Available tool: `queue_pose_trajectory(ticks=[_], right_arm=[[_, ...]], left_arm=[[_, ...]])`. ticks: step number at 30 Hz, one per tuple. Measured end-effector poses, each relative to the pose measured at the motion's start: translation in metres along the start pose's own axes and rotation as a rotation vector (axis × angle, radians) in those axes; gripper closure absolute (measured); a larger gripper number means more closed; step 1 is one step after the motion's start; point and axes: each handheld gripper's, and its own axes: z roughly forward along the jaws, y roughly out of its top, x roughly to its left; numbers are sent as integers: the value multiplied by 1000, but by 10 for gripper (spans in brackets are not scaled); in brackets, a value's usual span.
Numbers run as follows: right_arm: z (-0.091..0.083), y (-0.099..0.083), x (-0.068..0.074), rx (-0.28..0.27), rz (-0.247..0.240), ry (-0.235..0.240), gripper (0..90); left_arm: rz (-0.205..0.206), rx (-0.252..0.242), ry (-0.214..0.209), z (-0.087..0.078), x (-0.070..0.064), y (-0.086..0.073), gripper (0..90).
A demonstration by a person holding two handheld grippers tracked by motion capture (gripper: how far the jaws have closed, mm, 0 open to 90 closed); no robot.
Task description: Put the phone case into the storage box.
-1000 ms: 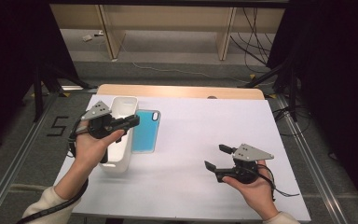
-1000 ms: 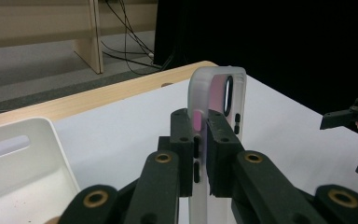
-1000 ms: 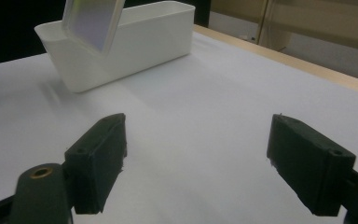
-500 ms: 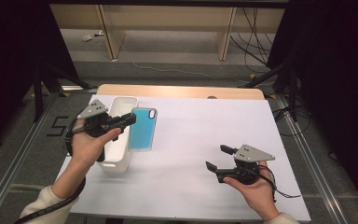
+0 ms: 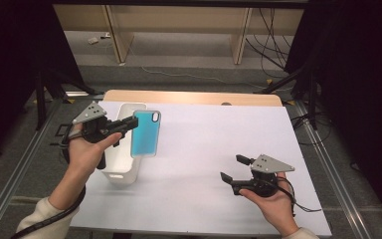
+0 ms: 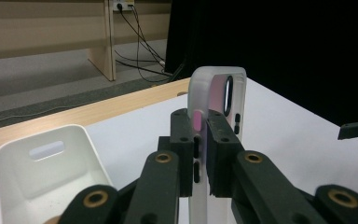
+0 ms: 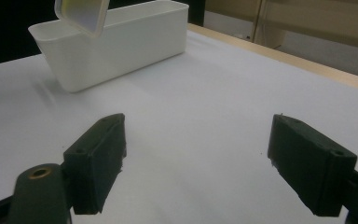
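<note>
A white table (image 5: 199, 149) carries a white bin (image 5: 122, 172) near its left edge. The left gripper (image 5: 129, 125) is clamped on a phone case (image 5: 145, 133), lifted over the bin's right rim. The left gripper view shows the case gripped by its long edge, standing upright. The right gripper (image 5: 235, 168) rests spread wide and empty over bare table, well apart.

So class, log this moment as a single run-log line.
left gripper: shut on phone case, lifted beside bin | right gripper: open, idle, over table
</note>
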Motion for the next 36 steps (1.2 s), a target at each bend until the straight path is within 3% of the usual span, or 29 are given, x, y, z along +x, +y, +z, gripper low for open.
queue_pose_trajectory(ticks=[3,11,12,16,27,28,33,36], right_arm=[[1,-1,0,-13,4,-9,206],[-2,0,0,25,14,-8,206],[0,-1,0,-4,11,-9,206],[-1,0,-1,17,4,-19,206],[1,-2,-2,0,8,-9,206],[2,-2,0,5,35,-2,207],[2,-2,-1,-3,11,-13,207],[2,-2,0,0,41,-4,207]], left_arm=[[0,-5,6,-1,2,0,824],[-3,-3,14,-4,7,1,825],[0,-4,14,-4,8,2,825],[-5,-9,17,-6,10,2,825],[-10,-15,18,-9,18,5,825],[-12,-17,17,-9,19,6,825],[-14,-24,12,-12,23,8,824],[-17,-26,18,-15,27,9,824]])
